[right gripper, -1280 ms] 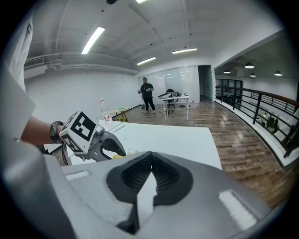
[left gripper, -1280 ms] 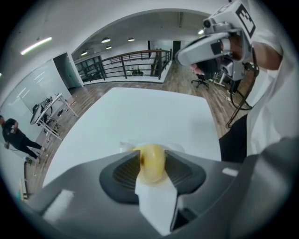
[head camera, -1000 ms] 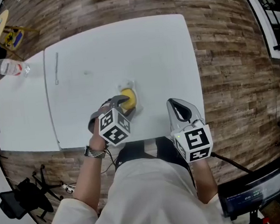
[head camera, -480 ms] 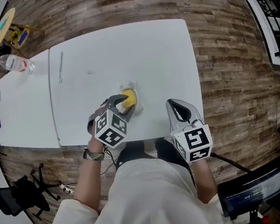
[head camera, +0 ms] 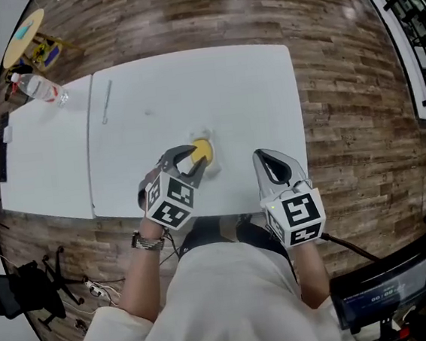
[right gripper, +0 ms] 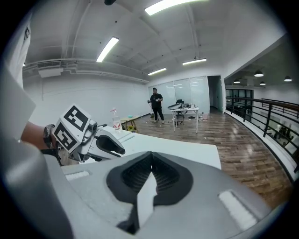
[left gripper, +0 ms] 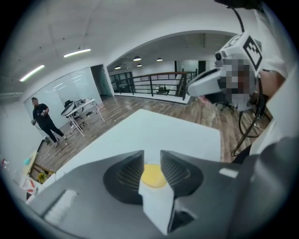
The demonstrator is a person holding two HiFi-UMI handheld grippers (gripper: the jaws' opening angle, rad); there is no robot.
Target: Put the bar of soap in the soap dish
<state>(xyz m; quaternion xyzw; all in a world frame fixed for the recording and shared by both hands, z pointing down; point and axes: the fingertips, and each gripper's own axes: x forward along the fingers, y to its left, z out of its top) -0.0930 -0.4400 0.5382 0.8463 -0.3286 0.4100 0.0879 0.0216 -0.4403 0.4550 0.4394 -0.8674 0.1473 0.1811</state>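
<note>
Since a second ago the left tongs (head camera: 193,157) have eased up and rolled a little, going by how their marker cube has turned in the head view. Their jaws have just been closing in partway too. The right tongs (head camera: 263,157) look parked about where they were.

Biggest thing first: the white table (head camera: 250,94) runs out ahead of both tongs, and both hover over its near edge. The right tongs sit well off to the side of the left ones with the jaws together and nothing in them.

The left tongs' jaws are apart. The left gripper view shows the bar of soap (head camera: 202,150) in the gap, just past the tips. It's wider than the gap and tucked partly behind the jaws, so the pads aren't pressing on it.

The soap dish (head camera: 213,167) is clear and hard to make out, but its rim seems to ring the yellow soap right at the left tongs' tips.

My read is that the soap is already sitting in the dish and the main job looks done. What's left is pulling the left tongs clear without nudging anything.
</note>
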